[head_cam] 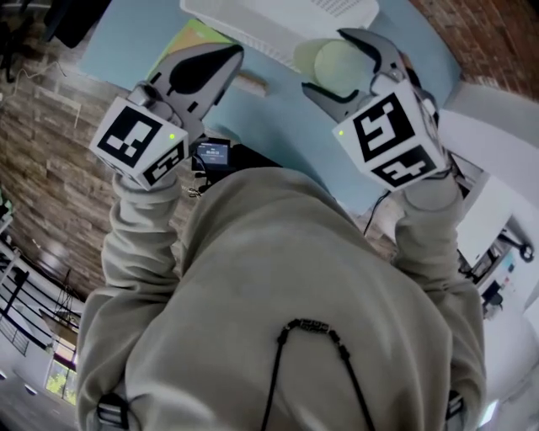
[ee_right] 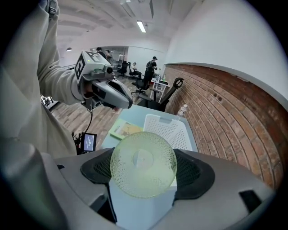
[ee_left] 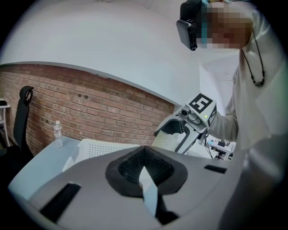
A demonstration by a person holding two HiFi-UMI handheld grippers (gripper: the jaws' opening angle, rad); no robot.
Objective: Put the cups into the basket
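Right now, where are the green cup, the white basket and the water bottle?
green cup (ee_right: 143, 162): right gripper view, its dimpled base.
white basket (ee_right: 174, 132): right gripper view, its perforated floor.
water bottle (ee_left: 57, 132): left gripper view, its body.

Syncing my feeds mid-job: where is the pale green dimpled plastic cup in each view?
Head view: pale green dimpled plastic cup, upper right of centre.
Left gripper view: right of centre, small.
Right gripper view: centre, large.
Shared landmark: white perforated plastic basket.
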